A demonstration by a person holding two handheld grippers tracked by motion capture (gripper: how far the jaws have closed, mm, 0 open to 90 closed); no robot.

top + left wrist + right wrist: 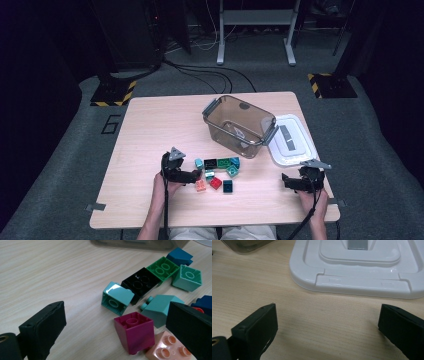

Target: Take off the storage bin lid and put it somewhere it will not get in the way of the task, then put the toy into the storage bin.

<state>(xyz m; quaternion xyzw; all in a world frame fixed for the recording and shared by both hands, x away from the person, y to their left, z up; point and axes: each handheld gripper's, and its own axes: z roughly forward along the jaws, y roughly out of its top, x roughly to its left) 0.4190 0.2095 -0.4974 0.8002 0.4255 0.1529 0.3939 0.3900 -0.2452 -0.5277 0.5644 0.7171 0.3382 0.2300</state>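
Observation:
A cluster of toy bricks (218, 172) lies at the table's front middle. My left gripper (198, 176) stands open at the cluster's left edge. In the left gripper view a magenta brick (135, 333) sits between the jaws of the left gripper (116, 315), untouched, with a pink brick (170, 348) by the right jaw. Beyond them lie a light teal brick (117, 298), a black brick (140, 283), a green brick (163, 268) and a dark blue brick (180, 256). My right gripper (292, 180) (328, 317) is open over bare wood, facing the white lid (362, 282).
A clear grey bin (212, 112) stands empty-looking behind the bricks, its corner (247, 245) visible in the right gripper view. The white lid (292, 142) lies flat to its right near the table edge. The wooden table (160, 125) has free room on its left half.

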